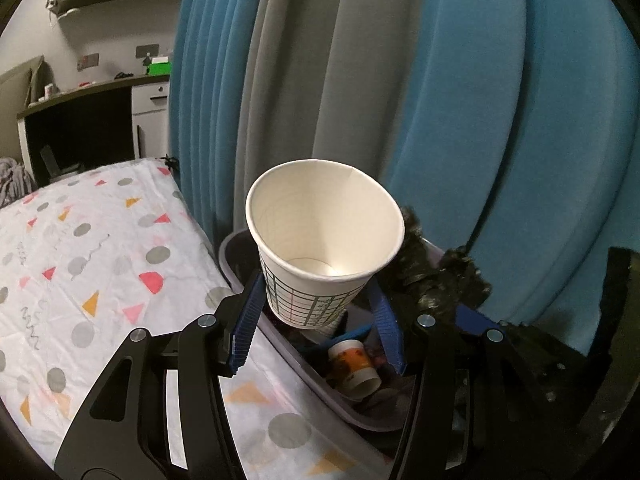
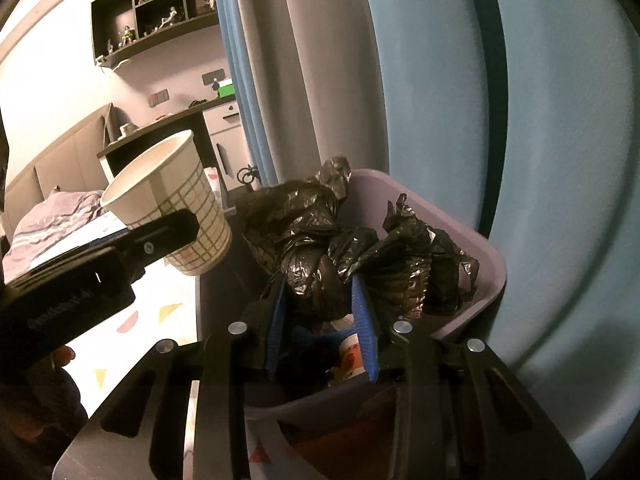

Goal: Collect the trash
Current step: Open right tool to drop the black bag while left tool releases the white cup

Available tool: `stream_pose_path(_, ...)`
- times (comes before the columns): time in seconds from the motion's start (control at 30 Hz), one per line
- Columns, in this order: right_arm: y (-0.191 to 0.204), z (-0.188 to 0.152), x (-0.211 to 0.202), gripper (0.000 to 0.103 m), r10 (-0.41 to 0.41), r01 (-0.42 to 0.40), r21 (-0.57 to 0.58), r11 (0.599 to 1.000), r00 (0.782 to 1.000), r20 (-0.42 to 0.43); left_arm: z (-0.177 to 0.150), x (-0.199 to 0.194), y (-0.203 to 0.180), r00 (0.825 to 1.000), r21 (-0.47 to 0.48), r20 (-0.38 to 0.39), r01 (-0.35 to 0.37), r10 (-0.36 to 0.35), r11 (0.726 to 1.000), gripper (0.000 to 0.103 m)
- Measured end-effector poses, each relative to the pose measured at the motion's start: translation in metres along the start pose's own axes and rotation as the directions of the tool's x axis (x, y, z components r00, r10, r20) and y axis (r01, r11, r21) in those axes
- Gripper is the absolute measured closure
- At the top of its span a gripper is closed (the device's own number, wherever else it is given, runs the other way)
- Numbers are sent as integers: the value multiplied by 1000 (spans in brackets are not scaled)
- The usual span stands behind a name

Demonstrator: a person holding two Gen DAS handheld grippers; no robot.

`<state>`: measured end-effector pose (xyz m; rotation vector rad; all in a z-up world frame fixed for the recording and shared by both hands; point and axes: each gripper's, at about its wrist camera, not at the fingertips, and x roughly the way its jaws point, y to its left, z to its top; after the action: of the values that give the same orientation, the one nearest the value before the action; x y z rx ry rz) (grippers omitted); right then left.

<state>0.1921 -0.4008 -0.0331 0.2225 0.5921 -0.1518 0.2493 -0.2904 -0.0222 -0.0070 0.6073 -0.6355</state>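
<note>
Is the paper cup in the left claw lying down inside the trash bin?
No, the paper cup is held up between the left claw pads, above the bin.

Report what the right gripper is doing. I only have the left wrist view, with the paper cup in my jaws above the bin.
Observer: The right gripper is clamped on a bunch of the black trash bag, just above the lilac bin.
Operator: Give me the rest of the bag.
Observer: A second crumpled bunch stands right of the pads, toward the bin's right wall.
Operator: Place my cup from that side.
Observer: The paper cup hangs tilted to the left of the bag and is not touching it.
</note>
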Motion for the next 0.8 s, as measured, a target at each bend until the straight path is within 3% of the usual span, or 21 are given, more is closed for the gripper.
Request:
stream_pose_path(0.13,2,-1,1,51,0,-1,-13,1000,1000,-1,-1,6,-4,1000,12,-9,22,-22,1000,50)
stream_pose_path(0.3,-5,-4,-5,41,-47,47,-15,999,999,20,-2,19,-6,997,4,-38,63,-63,998,50)
stream_pose_path(0.47,-19,-7,-16,36,-111,111,15,994,993,48,-7,36,-5,992,-27,-88,92,-94,995,49)
stream_pose_path(0.57,-21,-11,-20,36,-144,144,3,990,988,58,-10,42,-3,987,-52,-111,107,-113,993,41)
stream_pose_path(0.63,-22,-11,-22,36,-166,167,-1,986,984,64,-11,42,-3,990,-46,-106,87,-92,995,34)
stream_pose_path(0.73,-25,-12,-27,36,-175,175,6,985,981,82,-12,39,0,991,-54,-104,74,-79,996,32)
stream_pose_path(0.8,-25,-12,-31,29,-178,178,12,984,979,100,-12,33,4,994,-58,-92,54,-59,997,28)
